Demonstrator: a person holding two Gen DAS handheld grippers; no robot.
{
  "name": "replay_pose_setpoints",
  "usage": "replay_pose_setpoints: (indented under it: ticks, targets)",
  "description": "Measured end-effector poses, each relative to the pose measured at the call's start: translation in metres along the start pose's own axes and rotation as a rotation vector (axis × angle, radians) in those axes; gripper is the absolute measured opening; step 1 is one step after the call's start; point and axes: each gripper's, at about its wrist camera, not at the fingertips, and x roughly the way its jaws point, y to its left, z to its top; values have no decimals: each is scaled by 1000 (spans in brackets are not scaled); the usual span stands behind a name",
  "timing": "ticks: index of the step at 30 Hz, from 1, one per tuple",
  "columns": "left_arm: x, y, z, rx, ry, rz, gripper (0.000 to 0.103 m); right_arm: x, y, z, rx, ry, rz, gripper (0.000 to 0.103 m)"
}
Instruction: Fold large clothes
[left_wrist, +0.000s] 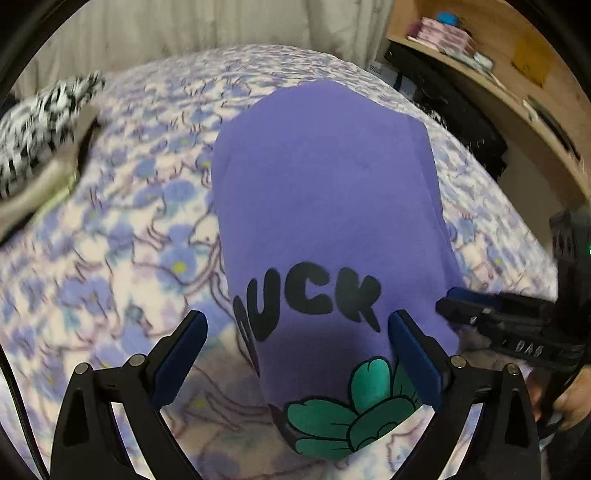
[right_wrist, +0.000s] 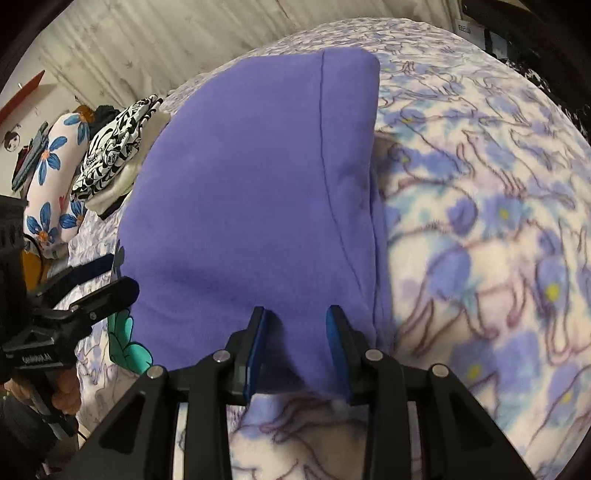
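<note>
So the biggest thing here is the bed (left_wrist: 122, 236), covered in a fleece blanket with blue flowers and thin purple branch lines on a pale ground, filling most of both wrist views. On top of it sits the purple garment (left_wrist: 325, 206) – looks like a soft sweatshirt, folded into a long narrow slab running from the bottom centre of the left wrist view up toward the top centre. It's got fat black lettering across the near end and a green cartoon shape with dark outlines below that, bottom centre of the frame. In the right wrist view you mostly get its plain purple surface with one stitched seam running down the right side and a thick rounded corner at the top. Upper left in that same view there's a long pillow (right_wrist: 55, 177) with big blue flowers, and next to it a black-and-white patterned cloth (right_wrist: 114, 155) stacked on something cream. A wooden desk (left_wrist: 517, 74) curves along the upper right of the left wrist view. Left gripper (left_wrist: 297, 325) has its jaws spread wide, nothing pinched – the printed end of the garment just lies between them. Right gripper (right_wrist: 295, 317) has its jaws set much closer, and the garment's near edge sits between the blue pads; honestly can't tell whether they're actually squeezing it.
</note>
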Motion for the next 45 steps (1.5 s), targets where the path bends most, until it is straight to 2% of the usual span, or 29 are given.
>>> replay_pose_setpoints:
  ticks: [3,10,15,22,27,31,35,37,40,42,45]
  targets:
    - [5,3,-3,-29,-2,-12,102,3,-1,-4,18,-10,-2,33]
    - [-2,0,-1,-23,-20,11,102,-7,1,-1,28,-22,-12,33]
    - [-10,-2,5,-1,-18,60,102,-21,5,8,44,-35,16,44]
    - [-20,5,8,-34,7,51,102,-43,15,15,26,-63,25,48]
    - [-31,12,11,-64,1,27,102,-58,18,20,14,-93,23,68]
    - [-38,18,14,-94,-3,7,102,-65,19,25,10,-101,22,72]
    - [-41,25,19,-118,5,-11,102,-67,16,31,10,-100,29,83]
    - [-42,28,21,-123,10,-26,102,-68,15,33,13,-104,26,85]
    - [-39,32,24,-133,29,-47,102,-68,10,37,16,-108,25,86]
    - [-35,35,26,-140,46,-66,102,-67,6,41,16,-109,42,93]
    - [-26,41,29,-158,79,-113,102,-63,2,48,1,-113,58,96]
